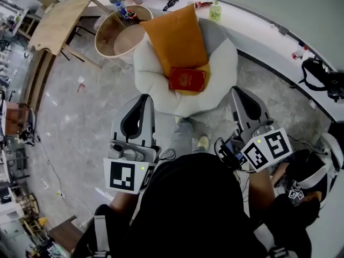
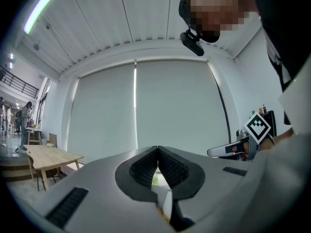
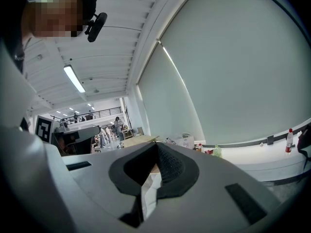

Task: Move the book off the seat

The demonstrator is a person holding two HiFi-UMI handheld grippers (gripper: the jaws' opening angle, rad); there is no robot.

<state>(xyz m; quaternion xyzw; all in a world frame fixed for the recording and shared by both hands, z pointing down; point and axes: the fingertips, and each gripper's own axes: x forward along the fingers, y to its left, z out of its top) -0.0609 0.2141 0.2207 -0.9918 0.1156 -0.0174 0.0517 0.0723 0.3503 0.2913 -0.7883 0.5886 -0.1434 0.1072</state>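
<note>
In the head view a red book (image 1: pixel 187 79) lies flat on the front end of an orange cushion (image 1: pixel 174 36), which rests on a round white padded seat (image 1: pixel 223 58). My left gripper (image 1: pixel 144 97) hovers at the seat's near left edge, short of the book, with its jaws closed tip to tip and empty (image 2: pixel 158 148). On the near right side of the seat my right gripper (image 1: pixel 236 90) is likewise shut with nothing between its pads (image 3: pixel 156 144). Both point level toward the seat and touch neither book nor cushion.
A round wooden tub (image 1: pixel 121 34) stands behind the seat to the left, beside a wooden table (image 1: pixel 59 18). A curved white ledge (image 1: pixel 252 16) with a green bottle (image 1: pixel 215 11) runs behind. A black bag (image 1: pixel 317 74) sits far right. My shoe (image 1: pixel 202 142) is below the seat.
</note>
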